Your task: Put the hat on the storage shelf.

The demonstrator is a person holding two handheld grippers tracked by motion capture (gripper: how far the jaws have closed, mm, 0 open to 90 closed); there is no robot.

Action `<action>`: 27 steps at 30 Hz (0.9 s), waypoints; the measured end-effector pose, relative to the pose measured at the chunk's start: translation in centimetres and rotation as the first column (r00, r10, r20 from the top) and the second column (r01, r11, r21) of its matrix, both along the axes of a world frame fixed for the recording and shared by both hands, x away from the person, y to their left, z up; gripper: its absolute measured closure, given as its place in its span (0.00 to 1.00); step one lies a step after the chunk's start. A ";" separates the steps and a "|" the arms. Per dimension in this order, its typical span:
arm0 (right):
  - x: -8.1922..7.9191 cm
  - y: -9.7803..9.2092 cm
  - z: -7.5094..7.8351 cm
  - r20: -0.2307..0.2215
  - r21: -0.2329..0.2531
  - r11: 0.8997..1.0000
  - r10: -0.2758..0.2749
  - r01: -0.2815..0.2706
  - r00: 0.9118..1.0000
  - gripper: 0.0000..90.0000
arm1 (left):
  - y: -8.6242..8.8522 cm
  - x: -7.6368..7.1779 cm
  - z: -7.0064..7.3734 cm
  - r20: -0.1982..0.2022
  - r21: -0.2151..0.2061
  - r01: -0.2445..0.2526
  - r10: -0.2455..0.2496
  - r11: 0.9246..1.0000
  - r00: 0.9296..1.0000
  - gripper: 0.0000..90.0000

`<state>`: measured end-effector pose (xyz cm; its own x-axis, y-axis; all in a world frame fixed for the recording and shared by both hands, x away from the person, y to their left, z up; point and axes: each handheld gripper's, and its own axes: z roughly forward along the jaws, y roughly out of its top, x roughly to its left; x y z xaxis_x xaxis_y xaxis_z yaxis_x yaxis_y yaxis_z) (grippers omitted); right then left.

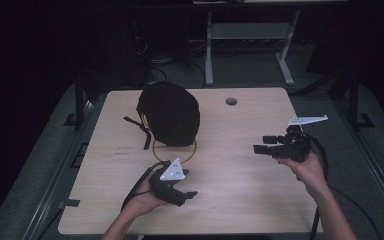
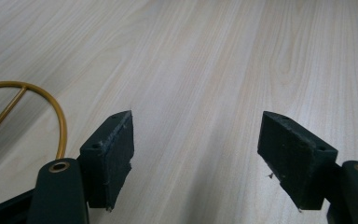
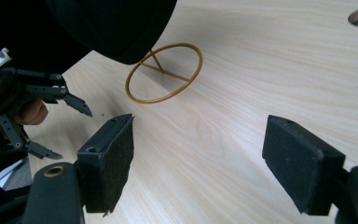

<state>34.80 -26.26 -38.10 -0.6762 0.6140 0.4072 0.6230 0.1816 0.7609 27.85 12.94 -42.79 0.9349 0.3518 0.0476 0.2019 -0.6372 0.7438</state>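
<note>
Both grippers, left (image 1: 187, 184) and right (image 1: 259, 145), fingers released | cap (image 1: 170, 113) perched on stand (image 3: 164, 72) | tipping risked if stand is nudged

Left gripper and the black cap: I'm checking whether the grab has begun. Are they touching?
Apart. In the high view, bare tabletop separates the left gripper from the black cap; its own view shows open jaws over wood.

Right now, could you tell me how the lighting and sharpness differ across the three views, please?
High view: dim and grainy, the surroundings nearly black, the black hat a detail-less mass. Left gripper view: evenly lit, wood grain crisp on the table. Right gripper view: bright, the gold ring sharp, the hat throwing soft shadow.
</note>
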 end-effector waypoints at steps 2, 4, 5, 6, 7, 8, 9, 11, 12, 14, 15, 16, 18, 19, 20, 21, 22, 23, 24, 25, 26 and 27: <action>-0.2 -0.3 -0.4 0.001 0.001 1.000 -0.006 0.006 1.000 0.27 | 0.0 0.0 0.0 0.000 0.005 0.002 -0.002 1.000 1.000 0.30; -0.5 -0.6 -0.7 -0.010 0.004 1.000 -0.012 0.012 1.000 0.27 | 0.0 0.0 0.0 -0.002 0.004 0.005 -0.005 1.000 1.000 0.30; -0.5 -0.8 -0.9 -0.011 0.012 1.000 -0.010 0.010 1.000 0.27 | 0.0 0.0 0.0 -0.006 -0.001 0.003 -0.003 1.000 1.000 0.30; -0.6 -0.9 -1.1 -0.013 0.011 1.000 -0.011 0.011 1.000 0.27 | 0.1 0.0 0.0 -0.006 -0.001 0.001 -0.001 1.000 1.000 0.30; -0.8 -1.0 -1.2 -0.012 0.006 1.000 -0.013 0.013 1.000 0.27 | 0.1 0.1 0.0 -0.008 0.001 0.001 -0.001 1.000 1.000 0.30; -0.9 -1.2 -1.3 -0.014 0.006 1.000 -0.016 0.016 1.000 0.26 | 0.1 0.1 0.0 -0.009 0.002 0.000 0.000 1.000 1.000 0.30; -1.0 -1.3 -1.4 -0.018 0.012 1.000 -0.018 0.019 1.000 0.27 | 0.1 0.0 0.0 -0.009 0.003 0.001 -0.001 1.000 1.000 0.30; -1.3 -1.6 -1.7 -0.014 0.012 1.000 -0.021 0.021 1.000 0.27 | 0.1 0.0 0.0 -0.008 0.004 0.002 -0.002 1.000 1.000 0.30; -1.4 -1.7 -1.9 -0.017 0.013 1.000 -0.025 0.025 1.000 0.27 | 0.1 0.0 -0.1 -0.008 0.004 0.002 -0.002 1.000 1.000 0.30; -1.7 -1.9 -2.2 -0.020 0.012 1.000 -0.029 0.029 0.999 0.27 | 0.1 0.0 -0.1 -0.009 0.004 0.002 -0.002 1.000 1.000 0.30; -1.9 -2.0 -2.3 -0.023 0.011 0.999 -0.031 0.031 0.999 0.26 | 0.1 0.0 -0.1 -0.009 0.004 0.002 -0.001 1.000 1.000 0.30; -2.0 -2.2 -2.4 -0.025 0.010 0.999 -0.030 0.030 0.999 0.27 | 0.1 0.0 -0.1 -0.010 0.005 0.001 -0.001 1.000 1.000 0.30; -2.1 -2.3 -2.6 -0.024 0.012 0.999 -0.033 0.033 0.999 0.27 | 0.1 0.1 -0.1 -0.009 0.005 0.002 -0.001 1.000 1.000 0.30; -2.4 -2.5 -2.9 -0.029 0.015 0.999 -0.035 0.036 0.999 0.26 | 0.1 0.0 -0.1 -0.011 0.000 -0.002 0.002 1.000 1.000 0.30; -2.6 -2.6 -3.0 -0.033 0.017 0.999 -0.038 0.038 0.999 0.26 | 0.1 0.1 -0.1 -0.010 0.002 -0.001 0.001 1.000 1.000 0.30; -2.8 -2.8 -3.2 -0.029 0.014 0.999 -0.037 0.037 0.999 0.26 | 0.1 0.1 -0.1 -0.010 0.004 -0.001 0.001 1.000 1.000 0.30; -2.9 -2.8 -3.3 -0.030 0.009 0.999 -0.037 0.037 0.999 0.26 | 0.1 0.1 -0.1 -0.012 0.001 -0.003 0.003 1.000 1.000 0.30; -3.0 -2.9 -3.5 -0.026 0.011 0.999 -0.037 0.038 0.999 0.26 | 0.1 0.1 -0.1 -0.010 0.006 0.001 0.000 1.000 1.000 0.30; -3.0 -2.9 -3.5 -0.026 0.011 0.999 -0.037 0.038 0.999 0.26 | 0.1 0.1 -0.1 -0.010 0.006 0.001 0.000 1.000 1.000 0.30; -3.4 -3.1 -3.8 -0.030 0.012 0.999 -0.040 0.040 0.999 0.26 | 0.1 0.0 -0.1 -0.012 0.002 -0.002 0.002 1.000 1.000 0.30; -3.5 -3.2 -3.9 -0.035 0.011 0.999 -0.040 0.040 0.999 0.26 | 0.1 0.0 -0.1 -0.012 0.002 -0.002 0.002 1.000 1.000 0.30; -3.7 -3.3 -4.0 -0.033 0.006 0.999 -0.042 0.042 0.999 0.26 | 0.0 0.0 -0.1 -0.012 0.002 -0.001 0.002 1.000 1.000 0.30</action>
